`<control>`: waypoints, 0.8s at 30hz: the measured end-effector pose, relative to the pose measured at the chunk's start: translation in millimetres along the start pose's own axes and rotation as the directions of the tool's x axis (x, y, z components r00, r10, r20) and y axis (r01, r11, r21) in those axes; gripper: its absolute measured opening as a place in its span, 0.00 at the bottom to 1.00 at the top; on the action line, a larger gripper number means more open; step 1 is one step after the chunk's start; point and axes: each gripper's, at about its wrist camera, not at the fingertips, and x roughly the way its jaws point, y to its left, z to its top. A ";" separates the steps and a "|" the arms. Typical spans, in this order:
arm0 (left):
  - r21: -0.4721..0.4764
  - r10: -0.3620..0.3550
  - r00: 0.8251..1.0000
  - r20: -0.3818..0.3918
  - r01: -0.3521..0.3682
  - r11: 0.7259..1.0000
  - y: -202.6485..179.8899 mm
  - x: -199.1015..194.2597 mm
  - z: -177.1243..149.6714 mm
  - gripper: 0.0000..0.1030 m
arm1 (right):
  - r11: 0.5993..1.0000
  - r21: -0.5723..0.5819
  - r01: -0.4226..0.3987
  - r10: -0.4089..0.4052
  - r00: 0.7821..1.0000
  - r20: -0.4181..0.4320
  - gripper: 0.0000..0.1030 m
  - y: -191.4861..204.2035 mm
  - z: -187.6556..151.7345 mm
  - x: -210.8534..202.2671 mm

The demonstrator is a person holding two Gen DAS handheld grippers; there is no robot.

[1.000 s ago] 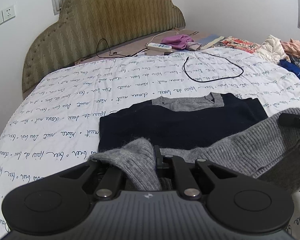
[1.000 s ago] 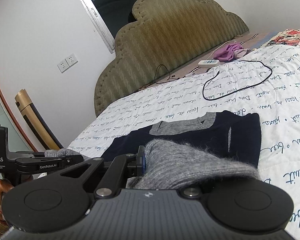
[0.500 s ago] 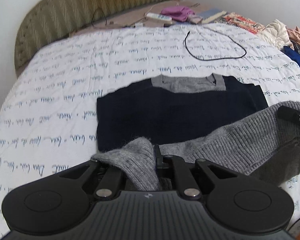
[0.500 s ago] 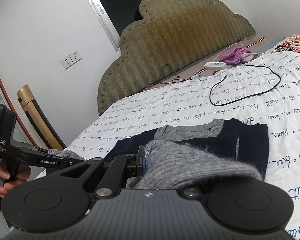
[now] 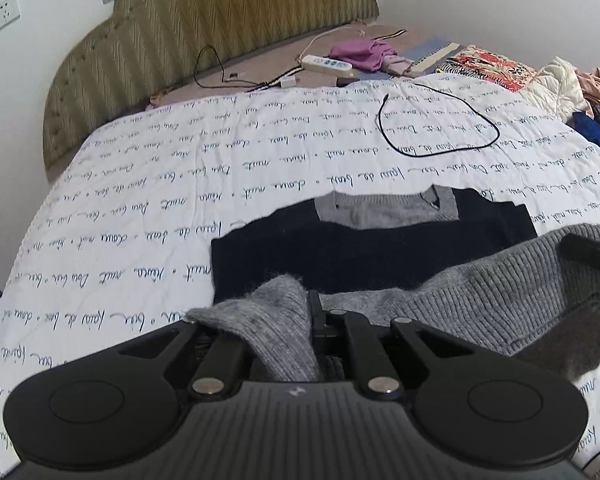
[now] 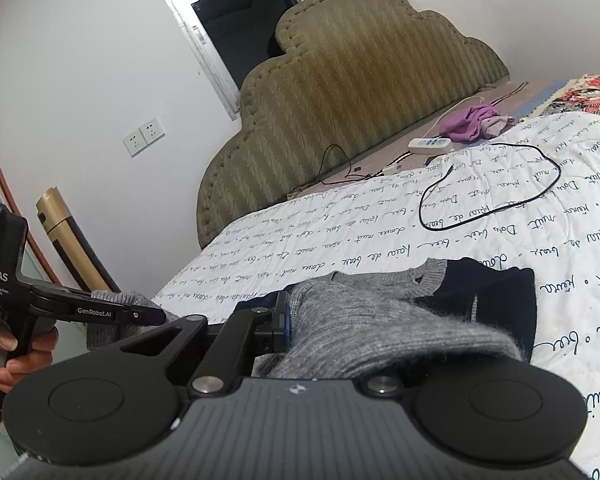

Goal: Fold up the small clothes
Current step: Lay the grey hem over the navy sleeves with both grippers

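Observation:
A small sweater, navy with a grey collar and grey ribbed hem, lies on the white bedspread. My left gripper is shut on the hem's left corner and holds it up. My right gripper is shut on the hem's other corner. The grey hem stretches between them over the navy body. The left gripper also shows in the right wrist view, hand-held, with grey knit in it.
A looped black cable lies on the bedspread beyond the sweater. A power strip, purple cloth and a clothes pile sit near the olive headboard. A gold and black roll leans by the wall.
Both grippers have carried the grey hem forward over the navy body toward the collar, and the views have tilted back up a little since half a second ago.

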 end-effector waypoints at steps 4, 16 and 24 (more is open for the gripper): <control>-0.013 -0.008 1.000 0.008 0.008 1.000 -2.1 9.9 7.4 0.08 | 1.000 0.015 0.009 -0.010 1.000 0.005 0.12 -7.3 1.5 1.3; -0.016 0.018 1.000 -0.007 -0.018 1.000 -6.8 39.8 10.2 0.08 | 0.999 0.044 0.026 -0.026 1.000 -0.008 0.12 -23.4 1.9 16.0; -0.048 0.020 1.000 -0.024 -0.021 0.999 -0.4 58.5 18.2 0.08 | 0.997 0.063 0.040 -0.039 0.999 -0.017 0.12 -34.6 5.2 29.8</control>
